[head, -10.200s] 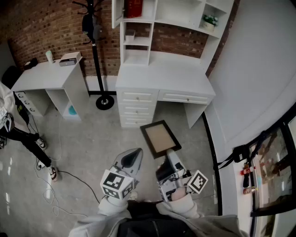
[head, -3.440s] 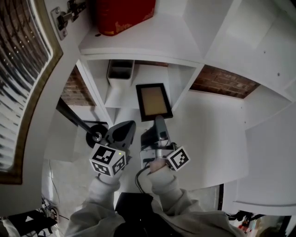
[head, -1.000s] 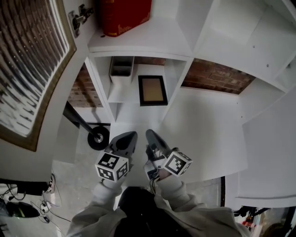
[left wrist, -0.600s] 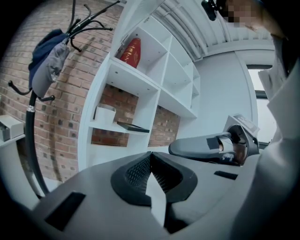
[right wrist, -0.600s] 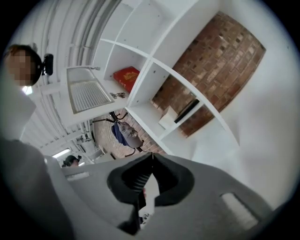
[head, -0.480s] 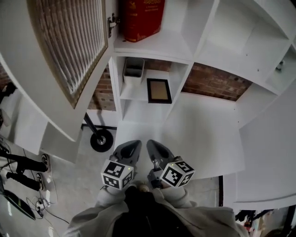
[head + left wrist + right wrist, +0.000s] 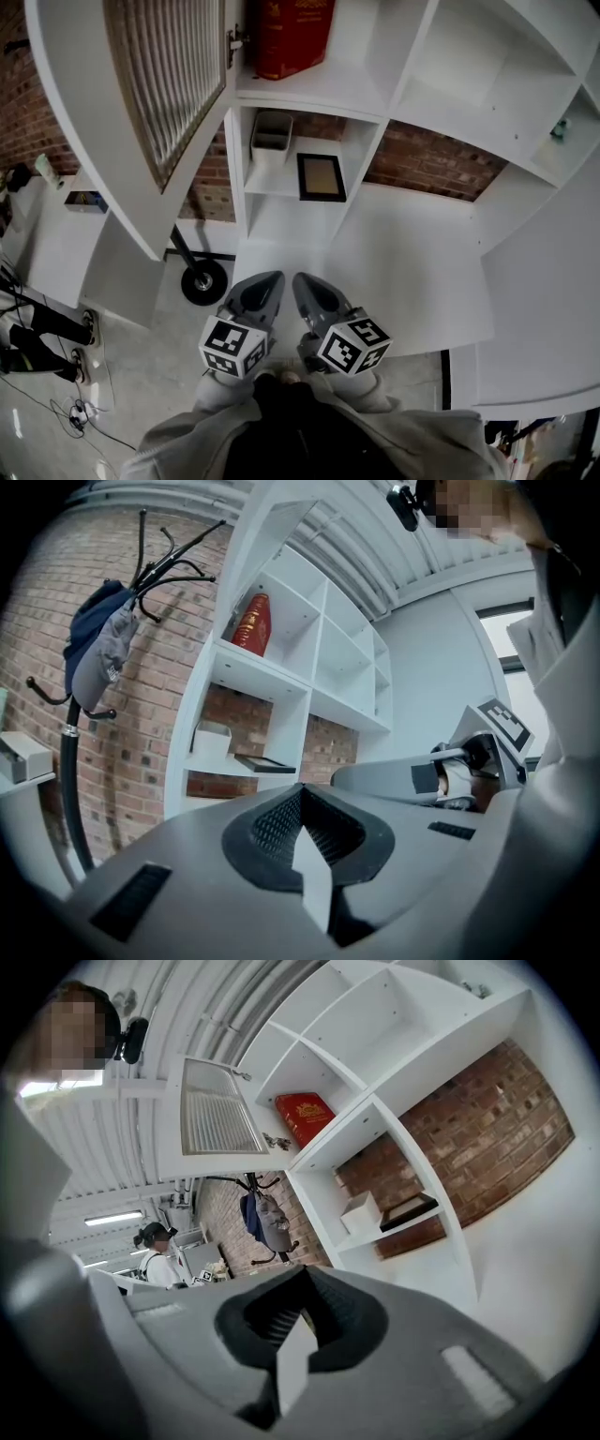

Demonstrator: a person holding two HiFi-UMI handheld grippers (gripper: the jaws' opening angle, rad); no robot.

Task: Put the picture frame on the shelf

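Your dark-rimmed rectangular picture frame with the tan panel (image 7: 322, 177) lies flat, panel up, on the white wooden shelf (image 7: 269, 184). Its long axis runs from the shelf's front edge towards the brick back. A small pale open box (image 7: 271, 134) stands near it. Your left gripper (image 7: 269, 279) and right gripper (image 7: 300, 281) sit side by side, well apart from the frame, which lies ahead of both. Both pairs of jaws are closed together with nothing between them
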